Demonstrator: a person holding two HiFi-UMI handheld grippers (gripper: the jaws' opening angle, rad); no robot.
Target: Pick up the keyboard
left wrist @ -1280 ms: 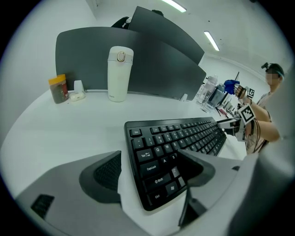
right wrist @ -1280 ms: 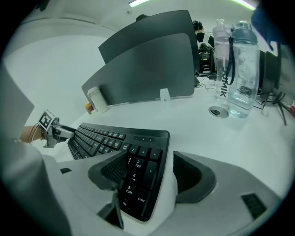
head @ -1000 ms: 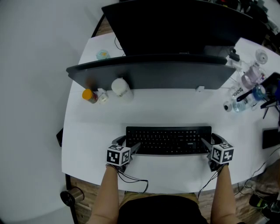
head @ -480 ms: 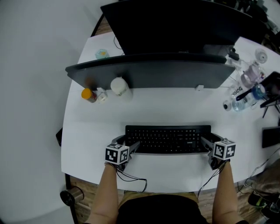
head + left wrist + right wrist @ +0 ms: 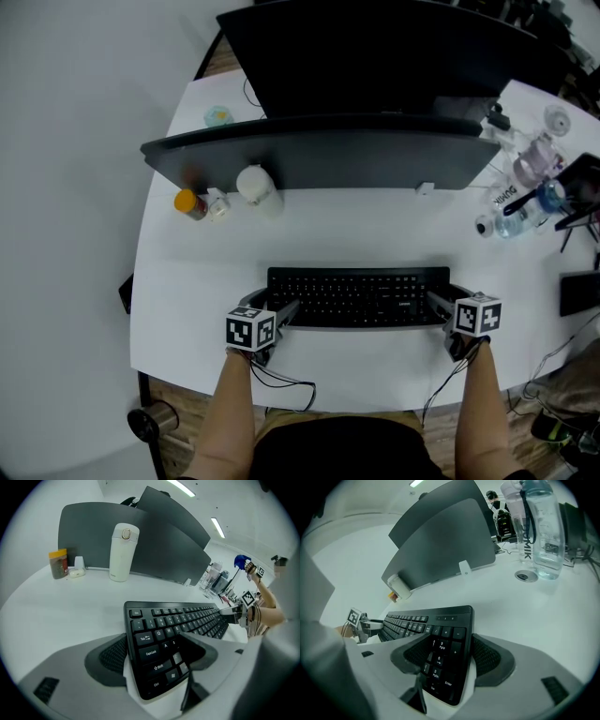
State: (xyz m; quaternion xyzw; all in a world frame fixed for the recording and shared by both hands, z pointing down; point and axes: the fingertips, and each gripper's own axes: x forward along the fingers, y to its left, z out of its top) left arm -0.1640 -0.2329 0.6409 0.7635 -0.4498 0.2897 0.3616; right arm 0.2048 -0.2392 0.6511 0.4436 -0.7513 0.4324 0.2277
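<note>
A black keyboard lies lengthwise near the front of the white desk. My left gripper is closed over its left end; in the left gripper view the keyboard runs between the jaws of the left gripper, one finger resting on the keys. My right gripper clamps the right end. The right gripper view shows the keyboard's number pad pinched in the right gripper. I cannot tell whether the keyboard touches the desk.
A wide dark monitor stands behind the keyboard, with a second one further back. A white tumbler and an orange-lidded jar sit at left. Water bottles and cables crowd the right side. The desk's front edge is close.
The keyboard and both grippers have shifted slightly away from me, toward the monitor. The right gripper has edged a little inward.
</note>
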